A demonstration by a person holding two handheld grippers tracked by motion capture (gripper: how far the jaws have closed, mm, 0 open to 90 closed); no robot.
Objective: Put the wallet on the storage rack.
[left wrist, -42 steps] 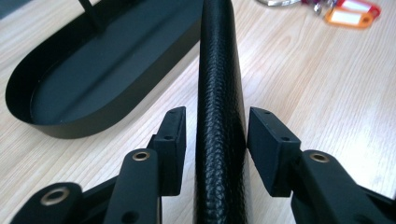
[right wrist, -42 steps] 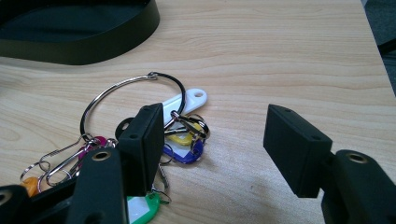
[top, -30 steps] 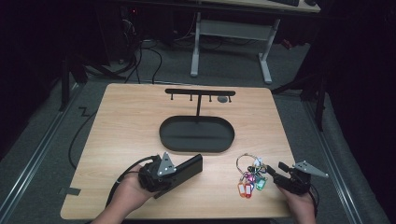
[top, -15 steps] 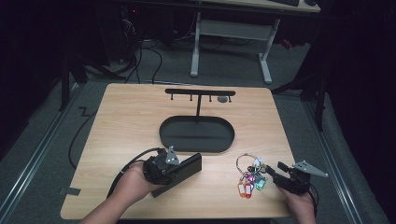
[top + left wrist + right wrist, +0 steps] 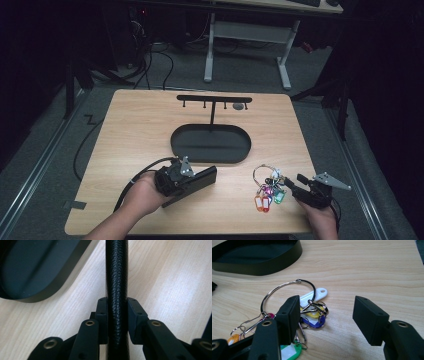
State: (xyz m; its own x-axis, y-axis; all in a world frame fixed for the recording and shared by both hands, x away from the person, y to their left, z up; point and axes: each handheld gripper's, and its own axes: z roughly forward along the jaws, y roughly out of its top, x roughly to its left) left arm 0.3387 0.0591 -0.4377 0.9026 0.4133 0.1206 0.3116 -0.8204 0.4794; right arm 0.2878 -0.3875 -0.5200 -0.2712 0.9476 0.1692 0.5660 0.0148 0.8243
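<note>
On the wooden table we find the left gripper just closed onto a black wallet; right gripper jaws apart beside the key ring.

No readable text, labels or numbers anywhere. Key tags on the key ring look blank from here; the black wallet has no visible branding.

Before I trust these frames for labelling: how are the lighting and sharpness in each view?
High view: table lit, surroundings nearly black, slightly soft. Left gripper view: bright patch on the wood, wallet texture sharp, tray a bit soft. Right gripper view: even light, keys sharp, near gripper parts blurred.
</note>
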